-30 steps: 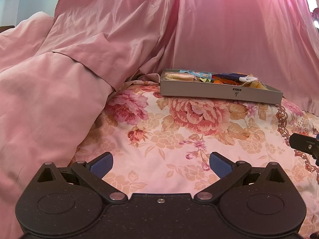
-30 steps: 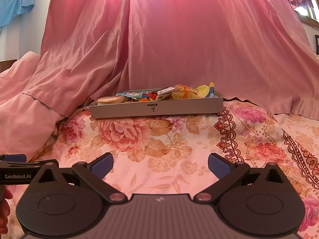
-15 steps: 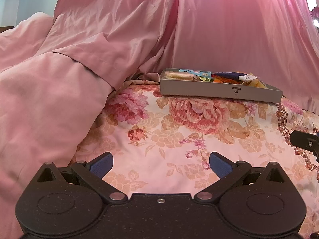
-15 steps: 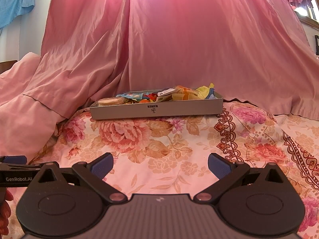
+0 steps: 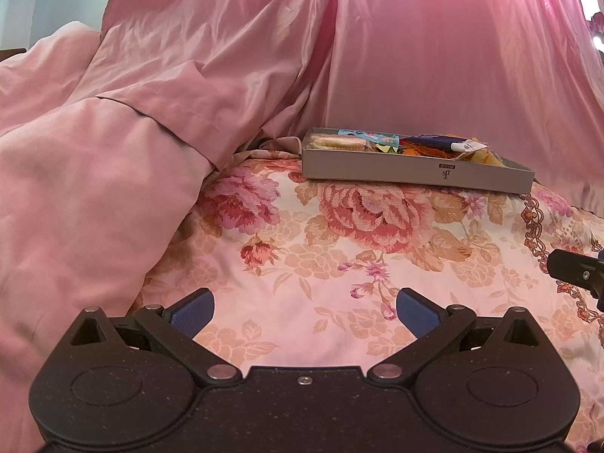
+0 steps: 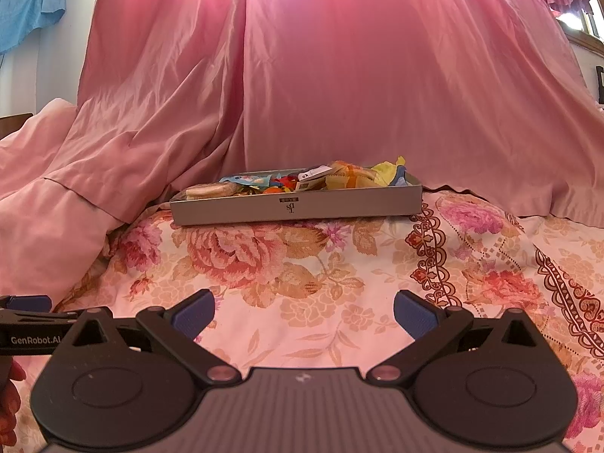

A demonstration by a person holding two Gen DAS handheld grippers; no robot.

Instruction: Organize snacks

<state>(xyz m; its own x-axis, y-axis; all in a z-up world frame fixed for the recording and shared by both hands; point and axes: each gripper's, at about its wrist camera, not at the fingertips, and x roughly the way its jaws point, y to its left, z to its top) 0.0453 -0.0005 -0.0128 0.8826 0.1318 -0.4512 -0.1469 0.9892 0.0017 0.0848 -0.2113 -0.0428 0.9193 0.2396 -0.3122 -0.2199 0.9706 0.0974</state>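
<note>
A floral bedspread (image 6: 302, 275) covered the bed; a grey snack tray (image 6: 298, 205) and rumpled pink bedding (image 5: 94, 173) lay on it.

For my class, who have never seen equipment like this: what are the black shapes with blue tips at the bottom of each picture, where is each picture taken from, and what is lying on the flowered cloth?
There is no robot here. A person holds a two-finger gripper in each hand, and each gripper carries a wide-angle camera looking forward along its fingers. One picture comes from the left gripper, the other from the right gripper. The blue tips are the finger pads. Both grippers are open and hold nothing.

Ahead, on the flowered bedcover, lies a shallow grey box filled with mixed snack packets. A pink sheet hangs behind it. Each camera also catches the other gripper at the picture's edge.
</note>
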